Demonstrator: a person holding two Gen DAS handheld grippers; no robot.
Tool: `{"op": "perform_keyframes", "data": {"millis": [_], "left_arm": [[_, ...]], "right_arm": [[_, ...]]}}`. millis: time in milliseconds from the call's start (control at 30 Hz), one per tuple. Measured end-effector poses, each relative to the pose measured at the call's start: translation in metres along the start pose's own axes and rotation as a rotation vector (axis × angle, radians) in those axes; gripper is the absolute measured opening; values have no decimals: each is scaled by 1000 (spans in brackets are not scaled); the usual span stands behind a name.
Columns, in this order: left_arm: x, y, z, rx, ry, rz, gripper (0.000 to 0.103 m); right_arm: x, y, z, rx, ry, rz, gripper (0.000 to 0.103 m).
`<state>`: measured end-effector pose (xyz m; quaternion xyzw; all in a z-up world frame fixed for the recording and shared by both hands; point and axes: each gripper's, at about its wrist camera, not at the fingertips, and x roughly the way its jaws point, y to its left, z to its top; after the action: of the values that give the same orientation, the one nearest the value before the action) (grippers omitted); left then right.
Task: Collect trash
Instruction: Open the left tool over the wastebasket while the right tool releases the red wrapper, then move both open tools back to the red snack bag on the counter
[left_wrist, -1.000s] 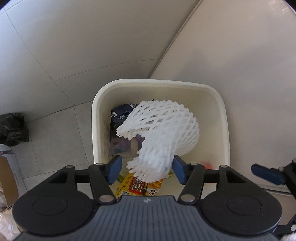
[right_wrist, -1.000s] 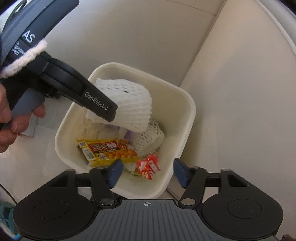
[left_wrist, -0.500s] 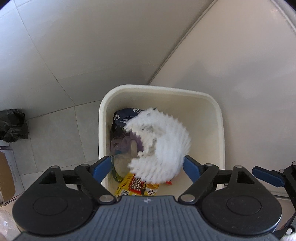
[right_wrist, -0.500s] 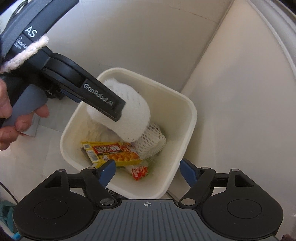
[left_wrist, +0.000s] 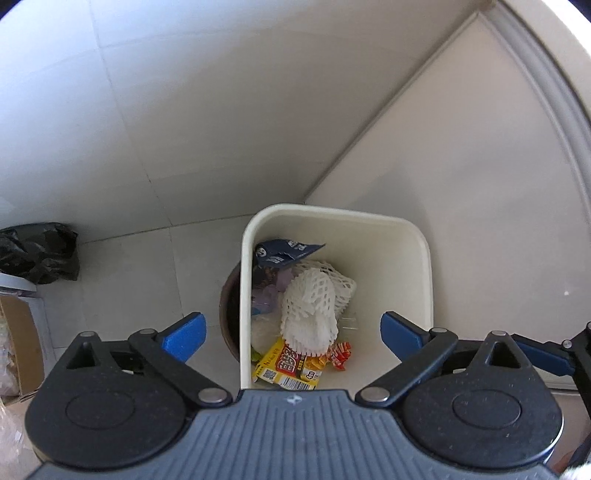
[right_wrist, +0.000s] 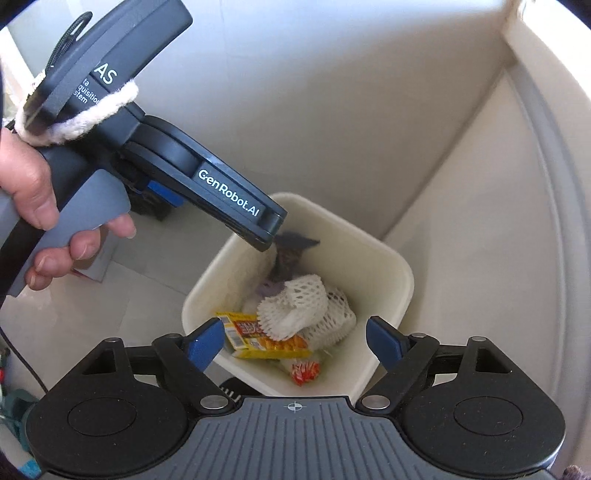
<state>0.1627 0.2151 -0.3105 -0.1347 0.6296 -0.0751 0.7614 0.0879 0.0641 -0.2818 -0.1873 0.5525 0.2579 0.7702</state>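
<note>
From my left camera I look down into the cream bin (left_wrist: 424, 258), which stands on the pale tiled floor (left_wrist: 129, 266) against a wall panel. My left gripper (left_wrist: 291, 330) has its blue pads spread wide, its jaws having just been opening, and nothing sits between them. The white foam net (left_wrist: 310, 310) lies loose inside the bin, resting on a second net of finer mesh and overlapping a yellow snack packet (left_wrist: 286, 367). A small red wrapper (left_wrist: 340, 355) sits just beside the packet, and a dark blue wrapper (left_wrist: 284, 251) leans at the far wall of the bin. My right gripper (right_wrist: 295, 338) is also above the bin, its jaws wide after just opening, and it too grips nothing. In that view a hand (right_wrist: 40, 206) holds the handle of the left gripper over the bin's far rim. A black bag (left_wrist: 37, 251) sits on the floor well apart, at the left.
</note>
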Motion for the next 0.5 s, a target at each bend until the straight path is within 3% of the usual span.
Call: {"op": "perform_keyframes", "data": {"millis": [300, 500], "left_arm": [[-47, -8, -8, -32, -57, 24, 102], [-76, -18, -2, -15, -120, 54, 102]], "right_arm": [[-60, 3, 9, -52, -95, 22, 86], [-103, 0, 17, -59, -175, -16, 87]]}}
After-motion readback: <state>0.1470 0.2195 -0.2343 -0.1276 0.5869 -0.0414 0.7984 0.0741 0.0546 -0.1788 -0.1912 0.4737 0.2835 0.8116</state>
